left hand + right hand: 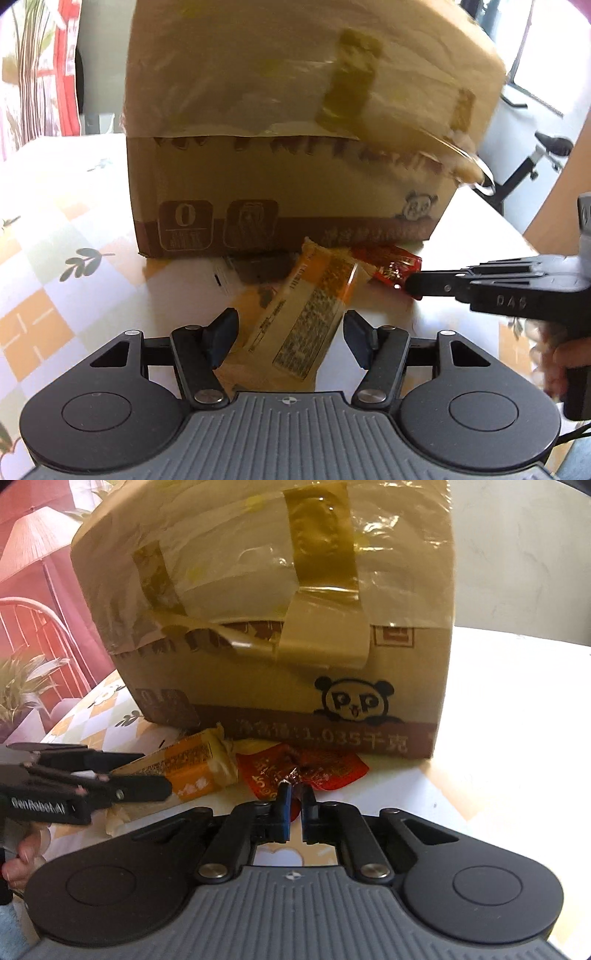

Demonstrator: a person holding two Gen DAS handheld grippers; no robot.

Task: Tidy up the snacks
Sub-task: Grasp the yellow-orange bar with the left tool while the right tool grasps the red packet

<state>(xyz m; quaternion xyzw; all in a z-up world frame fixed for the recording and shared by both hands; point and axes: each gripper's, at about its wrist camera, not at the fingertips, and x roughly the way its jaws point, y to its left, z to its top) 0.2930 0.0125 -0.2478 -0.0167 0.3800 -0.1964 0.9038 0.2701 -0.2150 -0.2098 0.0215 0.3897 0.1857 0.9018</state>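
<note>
An orange-and-yellow snack packet (314,295) (192,764) lies on the table in front of a taped cardboard box (277,184) (258,627). My left gripper (290,325) (157,771) is open, its fingers on either side of this packet without pressing it. To its right lies a red snack packet (391,262) (325,768), close against the foot of the box. My right gripper (295,794) (412,286) is shut on the near edge of that red wrapper.
A dark flat packet (258,266) lies between the orange packet and the box. The table (74,221) has a chequered cloth with leaf prints. A hand (561,358) holds the right gripper's handle. A black-framed piece of equipment (535,158) stands beyond the table's right edge.
</note>
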